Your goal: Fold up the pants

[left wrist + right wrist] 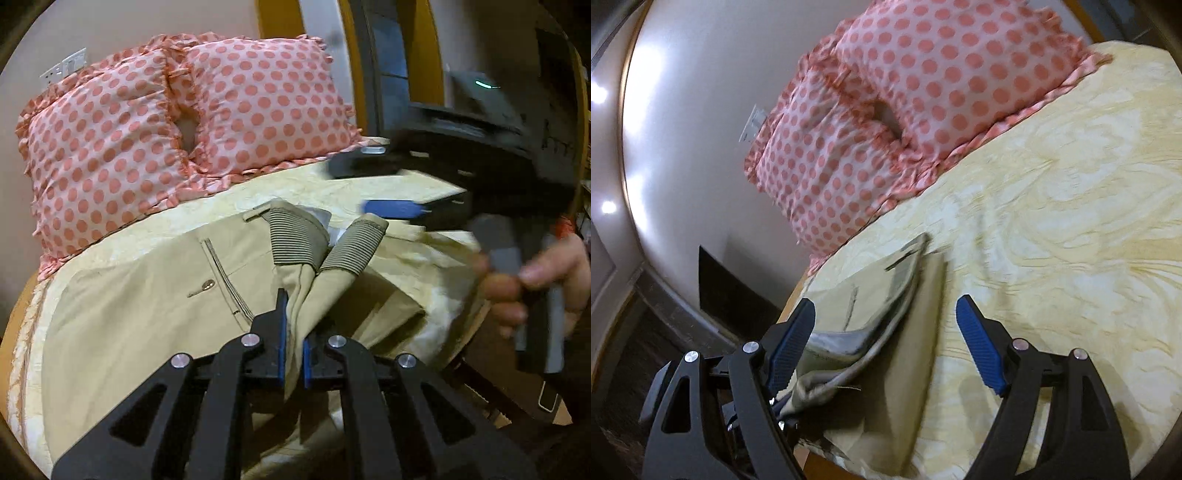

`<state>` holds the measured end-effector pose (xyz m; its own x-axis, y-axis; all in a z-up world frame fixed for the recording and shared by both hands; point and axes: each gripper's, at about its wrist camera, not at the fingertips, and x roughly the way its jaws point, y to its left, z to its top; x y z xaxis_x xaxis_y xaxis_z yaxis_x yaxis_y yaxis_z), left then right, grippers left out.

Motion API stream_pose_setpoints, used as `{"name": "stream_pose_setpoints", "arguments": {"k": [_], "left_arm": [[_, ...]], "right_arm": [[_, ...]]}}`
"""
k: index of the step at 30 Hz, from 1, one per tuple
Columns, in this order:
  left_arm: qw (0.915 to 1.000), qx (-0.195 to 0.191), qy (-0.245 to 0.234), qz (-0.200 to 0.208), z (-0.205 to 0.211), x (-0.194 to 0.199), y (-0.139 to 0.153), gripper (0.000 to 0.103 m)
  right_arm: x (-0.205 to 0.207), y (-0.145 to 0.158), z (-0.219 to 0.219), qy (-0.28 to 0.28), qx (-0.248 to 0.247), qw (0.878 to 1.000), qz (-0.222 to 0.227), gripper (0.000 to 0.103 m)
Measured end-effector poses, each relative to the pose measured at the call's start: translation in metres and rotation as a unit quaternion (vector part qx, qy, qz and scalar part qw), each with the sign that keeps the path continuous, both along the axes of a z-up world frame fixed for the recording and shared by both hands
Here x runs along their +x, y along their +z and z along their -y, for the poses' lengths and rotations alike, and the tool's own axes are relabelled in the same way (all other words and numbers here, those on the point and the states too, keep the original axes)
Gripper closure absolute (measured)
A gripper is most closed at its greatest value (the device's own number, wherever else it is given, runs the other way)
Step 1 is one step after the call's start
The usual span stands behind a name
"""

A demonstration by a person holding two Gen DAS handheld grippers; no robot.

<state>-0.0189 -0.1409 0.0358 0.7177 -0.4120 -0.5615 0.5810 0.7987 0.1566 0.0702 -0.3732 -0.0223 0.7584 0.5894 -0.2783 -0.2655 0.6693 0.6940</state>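
The khaki pants [147, 306] lie on the pale yellow bedspread [369, 184], near the near-left edge of the bed, back pocket with its button [208, 285] facing up. Two ribbed cuffs [299, 236] stand up side by side just past the left gripper [293, 339], whose blue-padded fingers [282, 332] are pinched tight on a fold of the khaki cloth running up to those cuffs.

In the right wrist view the same pants [905, 332] show as a flat folded stack, with a greyish inner lining [842, 339] peeking out at the near end. The right gripper [886, 343] hangs over them with its blue pads [979, 343] spread wide apart, one to each side of the stack and nothing caught between; the left pad looks to be brushing the cloth, though the blur makes that hard to say.

From the left wrist view that right gripper [399, 208] is a smeared dark shape to the far right, with the person's hand [546, 280] wrapped on its grey handle.

At the far side, two pink polka-dot pillows [184, 122] lean against the wall [701, 92], touching the bedspread's far edge.
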Motion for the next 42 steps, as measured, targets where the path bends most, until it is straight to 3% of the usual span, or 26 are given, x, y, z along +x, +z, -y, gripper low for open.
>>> {"name": "stream_pose_setpoints", "arguments": {"k": [3, 6, 7, 8, 10, 12, 13, 15, 16, 19, 21, 23, 25, 26, 28, 30, 31, 32, 34, 38, 42], "left_arm": [[0.9994, 0.027, -0.008, 0.022, 0.018, -0.007, -0.014, 0.096], [0.9998, 0.013, -0.012, -0.013, 0.015, -0.002, -0.011, 0.089], [0.9997, 0.003, -0.018, -0.018, 0.009, -0.002, -0.006, 0.078], [0.9994, -0.01, -0.024, -0.022, 0.0, -0.005, 0.001, 0.053], [0.9981, -0.054, -0.028, -0.013, -0.03, -0.015, 0.022, 0.03], [0.996, -0.088, -0.011, -0.007, -0.063, -0.012, 0.041, 0.03], [0.9942, -0.105, 0.02, -0.011, -0.088, -0.001, 0.051, 0.03], [0.9882, -0.126, 0.085, -0.024, -0.129, 0.026, 0.058, 0.03], [0.9809, -0.137, 0.131, -0.044, -0.157, 0.048, 0.056, 0.03], [0.9614, -0.156, 0.196, -0.114, -0.21, 0.103, 0.039, 0.032], [0.9545, -0.154, 0.205, -0.151, -0.224, 0.128, 0.026, 0.033], [0.9406, -0.171, 0.205, -0.21, -0.235, 0.158, 0.008, 0.037], [0.9328, -0.189, 0.182, -0.247, -0.237, 0.168, -0.004, 0.037], [0.9316, -0.19, 0.176, -0.255, -0.235, 0.171, -0.008, 0.037], [0.9342, -0.188, 0.16, -0.258, -0.229, 0.176, -0.01, 0.038], [0.9307, -0.192, 0.158, -0.268, -0.226, 0.18, -0.012, 0.056], [0.9303, -0.189, 0.16, -0.271, -0.224, 0.182, -0.013, 0.073], [0.9291, -0.189, 0.151, -0.28, -0.224, 0.185, -0.012, 0.082], [0.9313, -0.185, 0.15, -0.276, -0.222, 0.19, -0.006, 0.09], [0.943, -0.165, 0.151, -0.246, -0.212, 0.21, 0.014, 0.097], [0.9569, -0.141, 0.157, -0.2, -0.186, 0.26, 0.034, 0.098]], "right_arm": [[0.018, -0.003, -0.021, 0.008, -0.035, 0.999, -0.024, 0.023], [0.03, -0.006, -0.036, 0.007, -0.081, 0.996, -0.045, 0.024], [0.035, -0.007, -0.042, 0.007, -0.102, 0.993, -0.056, 0.027], [0.038, -0.01, -0.044, 0.008, -0.114, 0.992, -0.062, 0.029], [0.045, -0.014, -0.047, 0.005, -0.134, 0.988, -0.074, 0.038], [0.048, -0.014, -0.047, -0.003, -0.144, 0.987, -0.073, 0.045], [0.05, -0.014, -0.046, -0.004, -0.146, 0.986, -0.075, 0.05], [0.056, -0.016, -0.046, 0.009, -0.141, 0.987, -0.081, 0.059], [0.057, -0.016, -0.046, 0.014, -0.141, 0.986, -0.082, 0.06], [0.065, -0.016, -0.044, 0.023, -0.135, 0.987, -0.087, 0.06], [0.07, -0.017, -0.041, 0.03, -0.126, 0.988, -0.088, 0.06], [0.072, -0.017, -0.043, 0.04, -0.131, 0.987, -0.087, 0.063], [0.073, -0.017, -0.043, 0.052, -0.138, 0.986, -0.082, 0.067], [0.073, -0.018, -0.042, 0.057, -0.134, 0.986, -0.082, 0.068], [0.076, -0.02, -0.038, 0.074, -0.12, 0.987, -0.082, 0.081], [0.077, -0.02, -0.035, 0.1, -0.092, 0.987, -0.08, 0.091], [0.077, -0.018, -0.035, 0.108, -0.087, 0.987, -0.078, 0.092], [0.079, -0.015, -0.035, 0.115, -0.083, 0.987, -0.076, 0.092], [0.083, -0.008, -0.035, 0.127, -0.075, 0.986, -0.071, 0.094], [0.109, 0.011, -0.033, 0.13, -0.068, 0.988, -0.056, 0.094], [0.151, 0.034, -0.03, 0.101, -0.078, 0.991, -0.03, 0.094]]}}
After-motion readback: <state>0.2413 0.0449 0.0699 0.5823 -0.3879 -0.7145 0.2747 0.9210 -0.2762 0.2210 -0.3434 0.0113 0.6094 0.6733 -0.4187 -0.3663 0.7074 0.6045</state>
